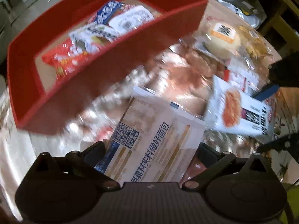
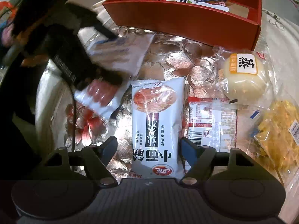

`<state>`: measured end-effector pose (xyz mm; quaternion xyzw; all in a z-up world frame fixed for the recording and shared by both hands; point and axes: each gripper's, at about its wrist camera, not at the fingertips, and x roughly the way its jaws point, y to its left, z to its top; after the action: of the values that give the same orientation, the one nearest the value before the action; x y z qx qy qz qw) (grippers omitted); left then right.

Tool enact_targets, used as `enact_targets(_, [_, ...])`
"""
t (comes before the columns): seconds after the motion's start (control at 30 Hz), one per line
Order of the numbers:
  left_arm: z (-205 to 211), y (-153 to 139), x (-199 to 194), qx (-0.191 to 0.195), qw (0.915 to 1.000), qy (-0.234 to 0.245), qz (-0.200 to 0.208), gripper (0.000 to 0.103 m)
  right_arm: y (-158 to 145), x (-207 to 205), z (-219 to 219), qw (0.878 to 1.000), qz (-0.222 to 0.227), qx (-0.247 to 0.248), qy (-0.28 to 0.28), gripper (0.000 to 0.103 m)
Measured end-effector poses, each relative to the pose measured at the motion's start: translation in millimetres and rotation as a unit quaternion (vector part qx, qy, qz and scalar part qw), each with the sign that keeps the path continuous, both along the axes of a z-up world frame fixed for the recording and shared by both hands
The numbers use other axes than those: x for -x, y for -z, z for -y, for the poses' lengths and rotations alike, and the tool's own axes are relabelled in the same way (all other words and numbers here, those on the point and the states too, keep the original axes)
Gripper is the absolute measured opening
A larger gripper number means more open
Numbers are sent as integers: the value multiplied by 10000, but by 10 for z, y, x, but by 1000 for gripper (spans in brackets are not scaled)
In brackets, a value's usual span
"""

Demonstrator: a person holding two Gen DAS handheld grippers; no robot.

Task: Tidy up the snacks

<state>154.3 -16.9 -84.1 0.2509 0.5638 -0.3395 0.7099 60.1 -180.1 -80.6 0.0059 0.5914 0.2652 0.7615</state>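
A red box (image 1: 130,46) (image 2: 177,22) stands on the floral tablecloth with several snack packets inside. My left gripper (image 1: 151,145) (image 2: 112,56) points steeply down, its jaws spread wide. A white bread packet (image 1: 158,130) with a QR code lies between them, and I see no pad pressing on it. My right gripper (image 2: 148,141) also stands open over a white packet (image 2: 157,123) (image 1: 237,112) with a red picture. That packet lies flat between the fingers, with a gap on its left side.
A round bun in clear wrap (image 2: 243,82) (image 1: 222,37), a flat red-and-white packet (image 2: 211,121) and a yellow snack bag (image 2: 276,130) lie to the right. A small pink-and-white packet (image 2: 99,97) lies by the left gripper. The tablecloth (image 2: 186,63) covers the table.
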Motion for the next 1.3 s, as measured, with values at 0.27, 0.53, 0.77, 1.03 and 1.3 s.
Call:
enact_targets(0.27, [-224, 7, 410, -218, 9752, -2190, 228, 97, 21, 57, -85, 9999, 102, 43, -34, 90])
enact_targets(0.53, [-296, 104, 735, -88, 9486, -3116, 557, 100, 53, 134, -167, 9995, 297, -67, 81, 103])
enact_targets(0.77, [-474, 164, 819, 247, 9434, -3239, 668, 100, 90, 338, -345, 9949, 885, 454, -181, 103])
enact_targets(1.03, [-420, 152, 850, 301, 9420, -3252, 767, 100, -29, 144, -382, 9954, 742, 600, -73, 94])
enact_targets(1.3, [-389, 155, 836, 163, 9370, -3416, 708, 100, 101, 60, -472, 9920, 915, 844, 211, 102])
